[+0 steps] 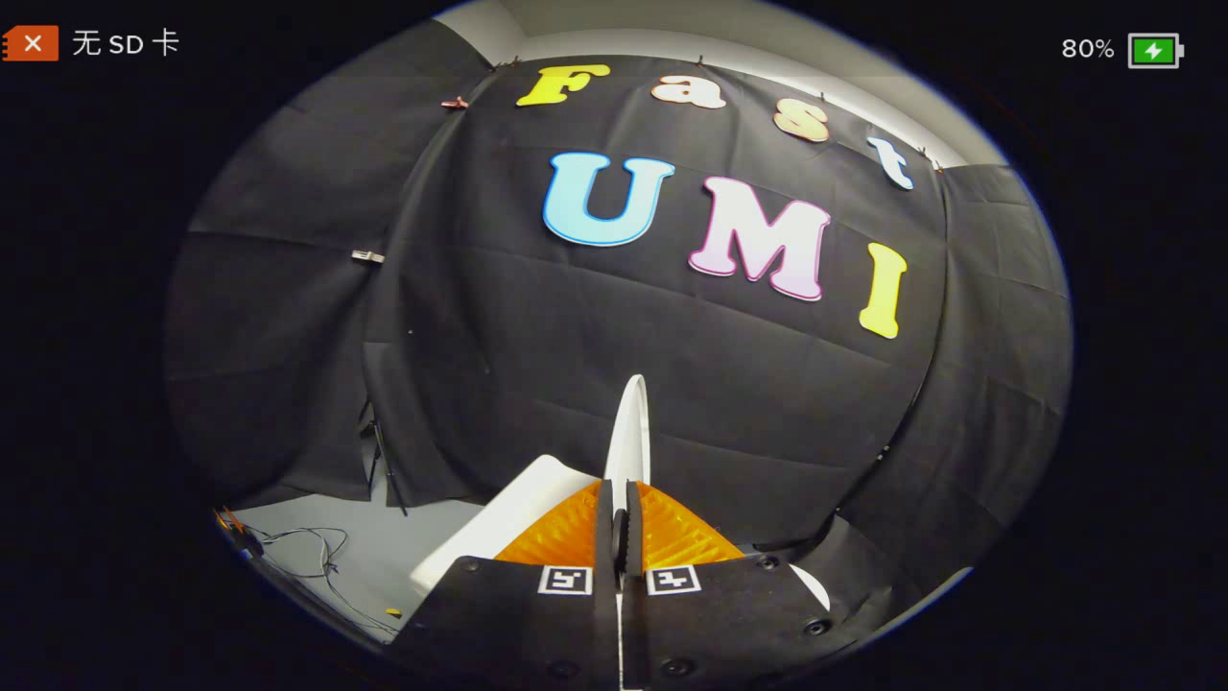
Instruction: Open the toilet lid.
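The white toilet lid (633, 422) shows edge-on as a thin upright blade rising from between my fingers toward the black cloth wall. My gripper (621, 491) is shut on its rim, with both fingers pressed against the lid's two faces. A white part of the toilet (499, 523) slopes down to the left of the fingers. Another sliver of white (814, 587) peeks out on their right. The bowl under the fingers is hidden.
The black cloth wall (537, 345) hangs close behind the toilet. Left of the toilet lies grey floor (403, 537) with loose cables (312, 552). A thin dark stand leg (386, 465) leans by the cloth there.
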The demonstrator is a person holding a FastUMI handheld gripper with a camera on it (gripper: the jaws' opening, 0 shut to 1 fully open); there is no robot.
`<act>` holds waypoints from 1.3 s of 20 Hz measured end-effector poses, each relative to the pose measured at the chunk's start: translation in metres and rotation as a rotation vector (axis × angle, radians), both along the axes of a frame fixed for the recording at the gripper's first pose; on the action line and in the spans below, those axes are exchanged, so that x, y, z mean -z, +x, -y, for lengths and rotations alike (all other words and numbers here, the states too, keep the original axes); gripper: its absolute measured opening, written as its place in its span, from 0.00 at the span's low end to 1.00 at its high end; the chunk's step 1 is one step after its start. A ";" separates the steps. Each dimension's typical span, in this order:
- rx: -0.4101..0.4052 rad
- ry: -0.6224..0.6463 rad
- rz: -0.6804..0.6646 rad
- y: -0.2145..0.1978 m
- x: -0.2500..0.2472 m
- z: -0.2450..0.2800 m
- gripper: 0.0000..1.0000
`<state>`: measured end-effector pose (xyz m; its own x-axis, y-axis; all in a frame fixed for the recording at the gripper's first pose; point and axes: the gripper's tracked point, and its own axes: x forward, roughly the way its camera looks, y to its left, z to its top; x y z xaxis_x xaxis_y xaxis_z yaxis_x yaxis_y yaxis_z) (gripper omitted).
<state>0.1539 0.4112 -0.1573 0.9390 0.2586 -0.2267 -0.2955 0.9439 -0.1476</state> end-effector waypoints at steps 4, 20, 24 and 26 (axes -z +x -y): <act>0.028 -0.007 0.009 0.001 0.000 0.006 0.06; -0.017 0.160 0.029 -0.010 -0.048 0.047 0.99; -0.020 0.219 0.057 -0.018 -0.075 0.069 0.99; -0.012 0.229 0.076 -0.019 -0.089 0.083 0.99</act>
